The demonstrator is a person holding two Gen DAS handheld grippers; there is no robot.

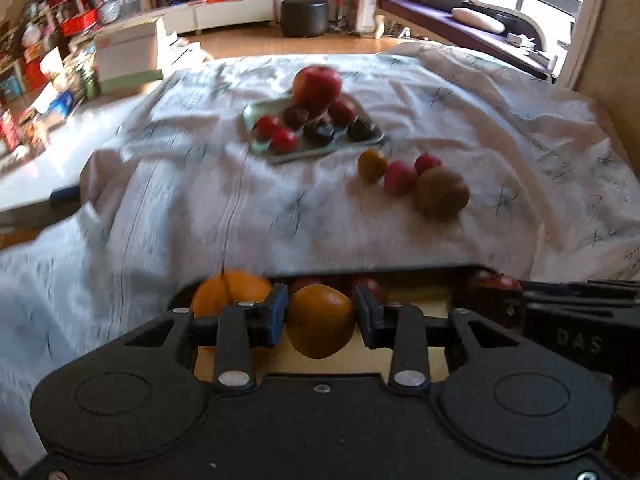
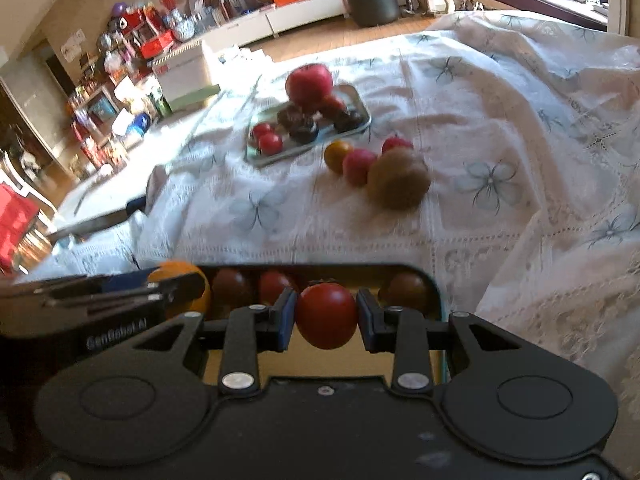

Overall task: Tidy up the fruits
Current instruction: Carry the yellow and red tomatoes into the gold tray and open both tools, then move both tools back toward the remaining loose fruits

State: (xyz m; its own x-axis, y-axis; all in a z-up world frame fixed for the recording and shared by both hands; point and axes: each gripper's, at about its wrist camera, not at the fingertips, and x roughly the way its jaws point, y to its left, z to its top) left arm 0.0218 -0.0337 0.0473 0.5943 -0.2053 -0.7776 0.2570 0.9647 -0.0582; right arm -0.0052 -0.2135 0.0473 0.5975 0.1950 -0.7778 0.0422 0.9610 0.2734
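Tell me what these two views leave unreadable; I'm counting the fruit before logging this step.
- Near tray: both views, gripper bodies cover its floor, so its count is uncertain.
- Far tray: dark pieces blurred, kind unclear.
- Brown fruit: motion-blurred, kind uncertain.
- Orange fruit in left gripper: pads hide its sides.

Tablecloth (image 2: 460, 92) is thin crinkled cloth with lacy openwork bits. The red tomato (image 2: 326, 315) is smooth and glossy, the orange fruit (image 1: 320, 320) more matt. Far tray (image 2: 360, 114) looks like shiny metal, maybe.
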